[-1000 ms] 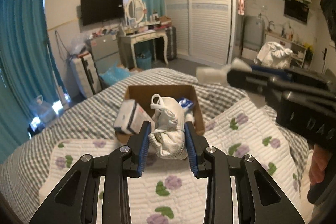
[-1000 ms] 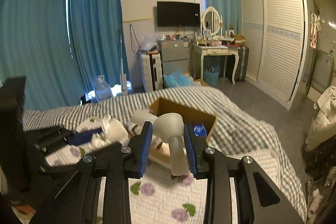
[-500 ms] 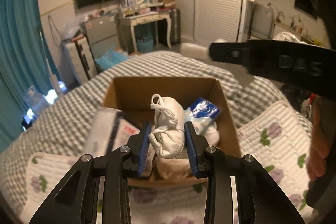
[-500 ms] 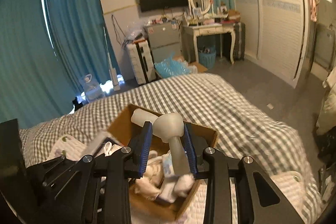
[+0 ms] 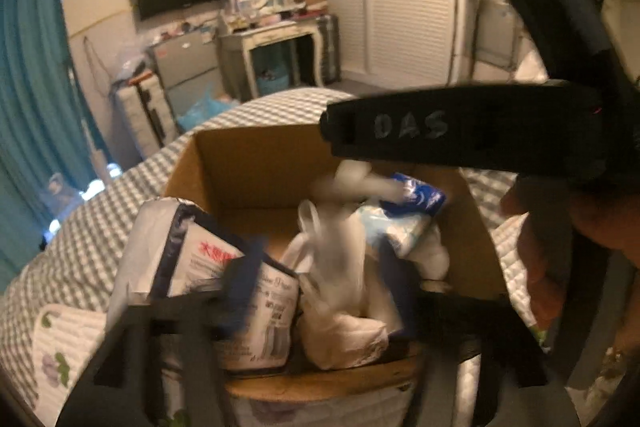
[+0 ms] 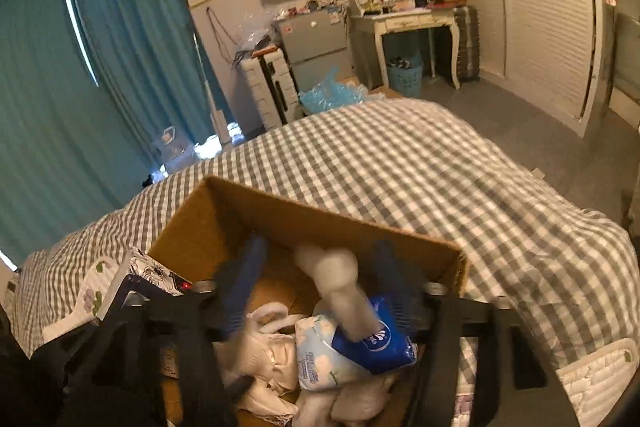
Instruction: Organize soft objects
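A brown cardboard box [image 5: 248, 163] [image 6: 208, 227] sits on the bed. My left gripper [image 5: 320, 279] is over its near edge, fingers spread wide, and the white knotted bundle [image 5: 340, 287] lies blurred between them, resting in the box. My right gripper [image 6: 320, 275] is over the box with its fingers spread. The pale bone-shaped soft toy [image 6: 340, 287] sits loose between them on a blue and white tissue pack [image 6: 360, 343]. The right gripper's black body [image 5: 460, 127] crosses the left wrist view above the box.
A white printed tissue pack [image 5: 192, 267] leans at the box's left side. The bed has a grey checked sheet [image 6: 400, 167] and a floral quilt [image 5: 56, 347]. A dressing table [image 6: 408, 23], a small fridge [image 6: 316, 43] and teal curtains [image 6: 120, 47] stand beyond.
Both grippers moved forward and down over the box and opened. The white bundle and the bone-shaped toy were let go and now lie in the box.
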Motion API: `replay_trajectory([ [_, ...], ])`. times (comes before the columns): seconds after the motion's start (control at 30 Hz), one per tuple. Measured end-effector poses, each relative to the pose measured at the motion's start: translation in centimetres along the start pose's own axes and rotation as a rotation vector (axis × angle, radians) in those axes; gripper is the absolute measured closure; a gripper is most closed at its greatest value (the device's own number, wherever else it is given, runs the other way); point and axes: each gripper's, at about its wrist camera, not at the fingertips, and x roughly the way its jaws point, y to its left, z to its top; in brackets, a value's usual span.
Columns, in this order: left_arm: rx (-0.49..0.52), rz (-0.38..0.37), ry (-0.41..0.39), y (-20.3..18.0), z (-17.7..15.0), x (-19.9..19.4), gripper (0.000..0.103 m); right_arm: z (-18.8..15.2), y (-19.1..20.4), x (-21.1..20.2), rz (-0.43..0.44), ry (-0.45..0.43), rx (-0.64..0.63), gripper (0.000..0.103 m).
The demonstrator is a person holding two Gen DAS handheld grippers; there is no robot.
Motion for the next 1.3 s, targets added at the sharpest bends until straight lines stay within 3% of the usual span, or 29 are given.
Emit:
replay_trajectory([
  [0.17, -0.022, 0.037, -0.019, -0.1, 0.2, -3.2, 0.034, 0.8, 0.0, -4.6, -0.065, -0.056, -0.004, 0.040],
  [0.33, -0.079, 0.049, -0.077, 1.4, 2.1, -9.9, 0.034, 2.7, 1.5, -13.5, -0.101, -0.142, -0.034, 0.040],
  [0.57, -0.105, 0.075, -0.281, 3.1, 4.5, -23.9, 0.032, 2.8, 6.9, -29.4, -0.167, -0.305, -0.128, 0.038],
  [0.67, -0.106, 0.100, -0.412, 3.6, 4.5, -30.6, 0.018, 1.1, 9.6, -34.5, -0.185, -0.368, -0.177, 0.028],
  [0.77, -0.114, 0.098, -0.492, 4.1, 3.9, -35.0, 0.017, -0.9, 11.6, -38.0, -0.174, -0.394, -0.180, 0.019],
  [0.9, -0.122, 0.072, -0.537, 5.0, 2.8, -37.8, 0.017, -3.8, 12.8, -40.4, -0.153, -0.429, -0.165, 0.000],
  [1.1, -0.045, 0.105, -0.580, 4.4, -0.4, -37.2, 0.017, -7.9, 13.3, -39.5, -0.165, -0.470, -0.131, 0.000],
  [1.3, -0.057, 0.110, -0.558, 4.8, -4.2, -31.9, 0.017, -11.4, 10.8, -34.7, -0.154, -0.510, -0.044, 0.000],
])
